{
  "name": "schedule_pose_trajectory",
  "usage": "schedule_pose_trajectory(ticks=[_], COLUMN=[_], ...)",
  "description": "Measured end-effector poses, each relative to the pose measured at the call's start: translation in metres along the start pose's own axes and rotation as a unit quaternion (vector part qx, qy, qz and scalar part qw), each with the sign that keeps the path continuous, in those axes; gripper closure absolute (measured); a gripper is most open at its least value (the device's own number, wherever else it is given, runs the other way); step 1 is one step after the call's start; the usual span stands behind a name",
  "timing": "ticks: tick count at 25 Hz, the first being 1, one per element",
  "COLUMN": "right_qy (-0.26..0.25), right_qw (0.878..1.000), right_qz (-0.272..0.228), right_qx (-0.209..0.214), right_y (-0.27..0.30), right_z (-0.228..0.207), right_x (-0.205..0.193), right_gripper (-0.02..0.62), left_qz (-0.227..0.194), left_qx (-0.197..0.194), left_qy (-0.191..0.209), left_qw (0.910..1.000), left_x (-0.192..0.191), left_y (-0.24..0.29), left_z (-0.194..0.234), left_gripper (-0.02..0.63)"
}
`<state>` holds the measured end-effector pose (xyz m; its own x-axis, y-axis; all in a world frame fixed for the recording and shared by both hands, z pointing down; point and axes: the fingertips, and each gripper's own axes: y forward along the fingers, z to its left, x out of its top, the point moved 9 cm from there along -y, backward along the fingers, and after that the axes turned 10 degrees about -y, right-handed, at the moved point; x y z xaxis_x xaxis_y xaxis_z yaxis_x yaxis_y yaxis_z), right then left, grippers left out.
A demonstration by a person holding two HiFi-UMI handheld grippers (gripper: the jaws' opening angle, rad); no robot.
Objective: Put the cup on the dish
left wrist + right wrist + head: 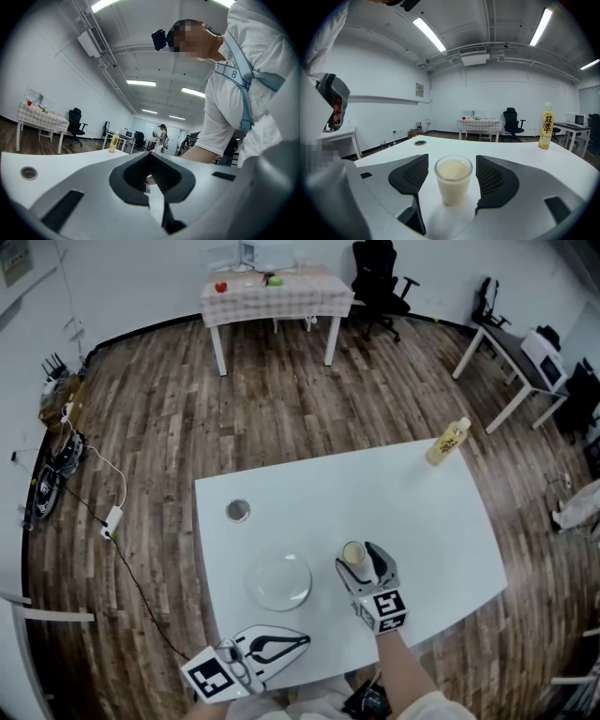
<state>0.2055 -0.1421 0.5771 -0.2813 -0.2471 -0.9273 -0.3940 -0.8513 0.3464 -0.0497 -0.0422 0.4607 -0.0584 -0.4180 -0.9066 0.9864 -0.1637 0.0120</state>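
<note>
The cup (353, 552) is flanked, untouched, by the right gripper's (452, 174) wide-spread jaws on the open white table (422, 512). The glass dish (278, 580), seen only overhead, lies just left. The left gripper (302, 641) is closed, empty, at the near edge.

Bright overhead strip lights (427, 33), fisheye edges, bg maybe soft

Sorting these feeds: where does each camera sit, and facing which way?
Head view: on the person's head, steeply down at the white table; left gripper, right gripper, forearm show.
Left gripper view: on that gripper, tilted up past shut jaws at the person's torso.
Right gripper view: level across the table, open jaws flanking the cup.
Both gripper views share the yellow bottle.
</note>
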Motion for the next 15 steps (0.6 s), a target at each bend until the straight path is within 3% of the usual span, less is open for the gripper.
schedule_pose_trajectory(ticks=[15], right_qy=[-0.004], right_qw=[0.999], right_qz=[0.032], right_qx=[0.003], right_y=[0.018], right_z=[0.000], right_x=[-0.015], right_gripper=[0.281], left_qz=[0.004], left_qx=[-0.001], left_qy=[-0.004], left_qw=[1.0000], left_x=[-0.004], left_y=[0.003], left_z=[0.003], left_gripper=[0.606])
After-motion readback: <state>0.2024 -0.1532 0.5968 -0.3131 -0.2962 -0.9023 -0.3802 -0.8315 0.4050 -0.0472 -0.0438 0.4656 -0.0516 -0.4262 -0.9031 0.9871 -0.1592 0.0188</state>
